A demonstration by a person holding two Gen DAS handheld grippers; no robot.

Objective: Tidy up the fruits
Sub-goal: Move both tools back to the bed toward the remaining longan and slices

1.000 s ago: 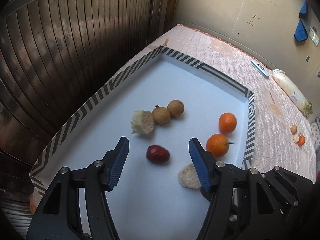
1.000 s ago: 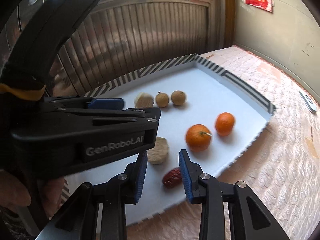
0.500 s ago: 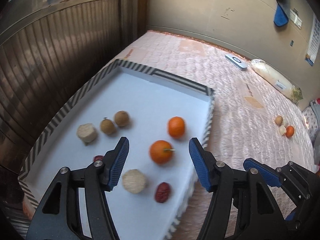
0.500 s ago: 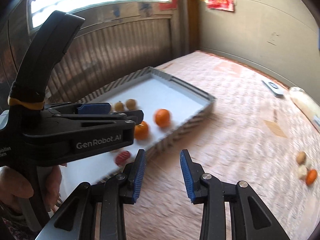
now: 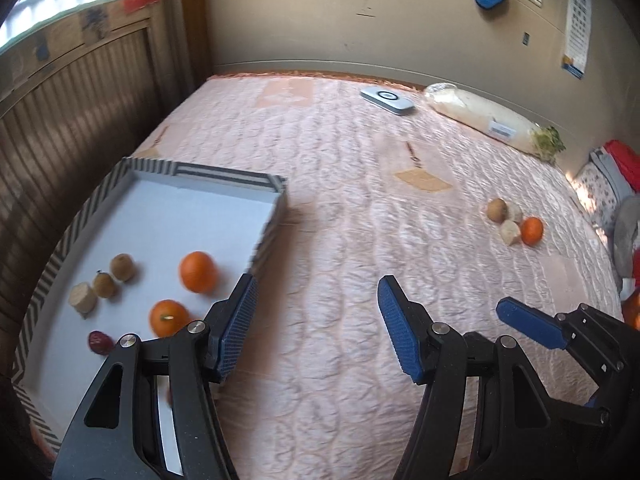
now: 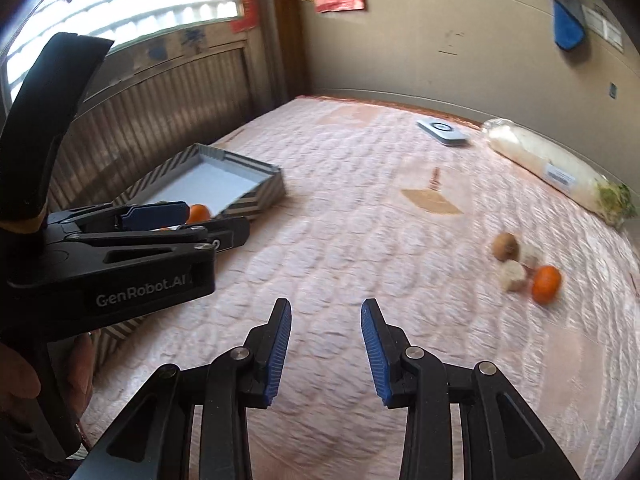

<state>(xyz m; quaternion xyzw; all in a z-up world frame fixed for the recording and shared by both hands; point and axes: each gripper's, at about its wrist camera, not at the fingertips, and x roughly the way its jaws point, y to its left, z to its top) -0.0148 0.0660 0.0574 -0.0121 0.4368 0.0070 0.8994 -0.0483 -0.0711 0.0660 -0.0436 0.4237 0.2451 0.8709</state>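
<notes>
A striped-rim tray (image 5: 276, 192) lies at the left on a pink quilted mattress (image 5: 352, 208). In it are two oranges (image 5: 198, 271), two brown round fruits (image 5: 122, 267), a pale chunk (image 5: 83, 298) and a red date (image 5: 100, 342). A brown fruit (image 5: 497, 210), a pale piece (image 5: 510, 233) and an orange (image 5: 532, 231) lie loose to the right. My left gripper (image 5: 316, 292) is open and empty beside the tray's right edge. My right gripper (image 6: 326, 312) is open with a narrow gap, empty above the mattress; the loose orange (image 6: 546, 283) lies to its right.
A white flat device (image 5: 386, 100) and a long plastic bag with a white vegetable (image 5: 476, 116) lie near the far wall. Dark wood panelling (image 5: 80, 120) runs along the left. A person's hand (image 6: 16, 380) holds the left gripper's handle. Cushions (image 5: 616, 176) sit at the right edge.
Both grippers have swung right, from over the tray to over the bare mattress. The tray has slid to the left of both views and the loose fruits have come into view.
</notes>
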